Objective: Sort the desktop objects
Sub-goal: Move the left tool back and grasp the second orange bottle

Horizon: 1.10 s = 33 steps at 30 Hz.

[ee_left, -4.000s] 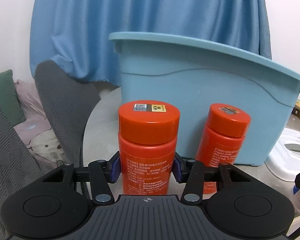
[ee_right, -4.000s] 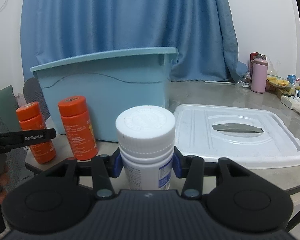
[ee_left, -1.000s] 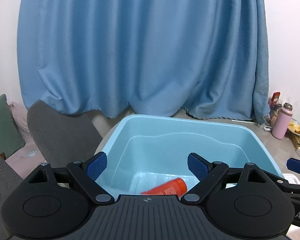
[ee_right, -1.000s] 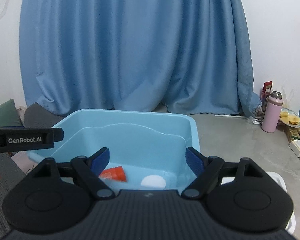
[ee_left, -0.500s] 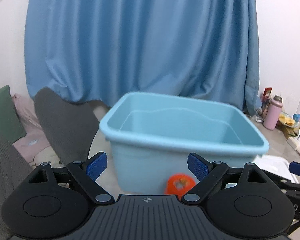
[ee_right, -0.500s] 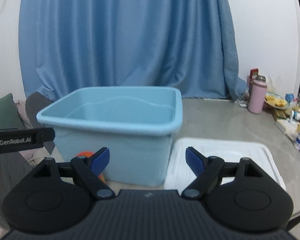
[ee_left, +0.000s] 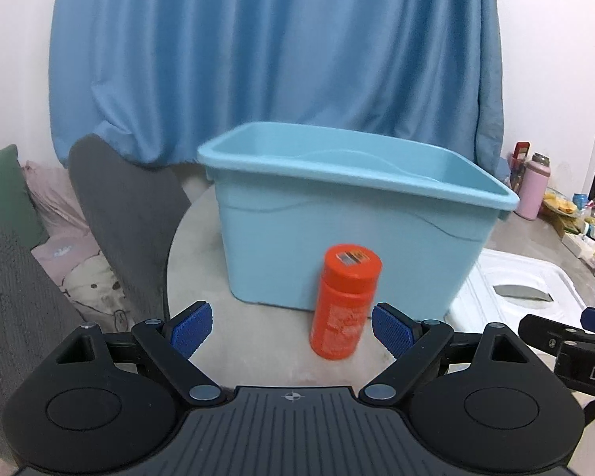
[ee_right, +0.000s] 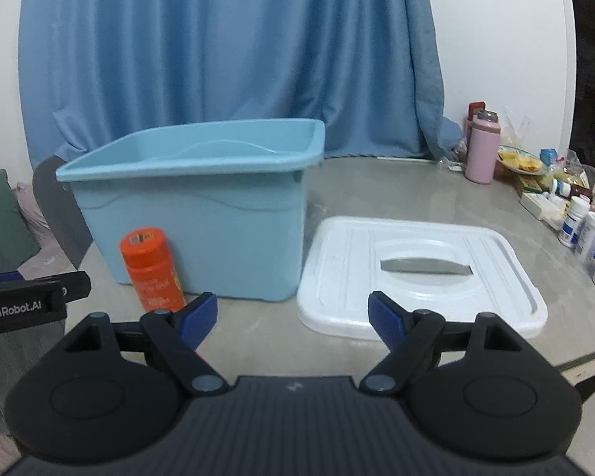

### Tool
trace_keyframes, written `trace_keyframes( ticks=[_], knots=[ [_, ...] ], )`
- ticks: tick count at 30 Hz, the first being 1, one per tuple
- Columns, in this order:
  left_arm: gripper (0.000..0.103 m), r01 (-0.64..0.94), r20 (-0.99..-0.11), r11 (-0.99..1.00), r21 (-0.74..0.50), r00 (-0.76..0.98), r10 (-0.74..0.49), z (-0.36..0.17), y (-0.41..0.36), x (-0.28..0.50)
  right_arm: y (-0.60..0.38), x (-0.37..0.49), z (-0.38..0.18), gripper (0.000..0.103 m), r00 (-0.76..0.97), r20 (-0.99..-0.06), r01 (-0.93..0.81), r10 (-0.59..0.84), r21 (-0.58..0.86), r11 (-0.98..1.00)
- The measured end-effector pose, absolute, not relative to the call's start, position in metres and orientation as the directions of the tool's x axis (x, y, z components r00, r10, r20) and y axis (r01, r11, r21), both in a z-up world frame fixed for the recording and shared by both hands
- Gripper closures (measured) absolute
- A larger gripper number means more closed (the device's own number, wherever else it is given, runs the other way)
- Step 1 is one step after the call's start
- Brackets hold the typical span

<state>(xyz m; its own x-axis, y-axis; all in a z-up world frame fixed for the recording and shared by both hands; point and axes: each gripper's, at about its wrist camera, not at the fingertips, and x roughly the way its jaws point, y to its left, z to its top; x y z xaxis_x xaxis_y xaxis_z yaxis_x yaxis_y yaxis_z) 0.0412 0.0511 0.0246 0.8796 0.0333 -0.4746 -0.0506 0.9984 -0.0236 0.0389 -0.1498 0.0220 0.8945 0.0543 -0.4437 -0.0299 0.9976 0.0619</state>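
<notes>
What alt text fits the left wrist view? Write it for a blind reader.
An orange bottle stands upright on a grey table in front of a light blue bin, just ahead of the open left gripper. A white lid lies to the right; a blue curtain hangs behind.

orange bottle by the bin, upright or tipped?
Upright. The orange bottle stands on its base on the table, cap up, outside the blue bin.
</notes>
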Motion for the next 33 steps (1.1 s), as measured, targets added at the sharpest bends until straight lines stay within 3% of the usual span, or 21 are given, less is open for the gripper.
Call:
trace_keyframes(
  ticks=[33],
  knots=[
    [0.015,-0.008,-0.459,1.0,-0.005,0.888,0.005,-0.024,0.016,0.111,-0.176,0.059,-0.009,0.02,0.877,-0.48,0.015,0.01,0.048,0.999]
  ],
)
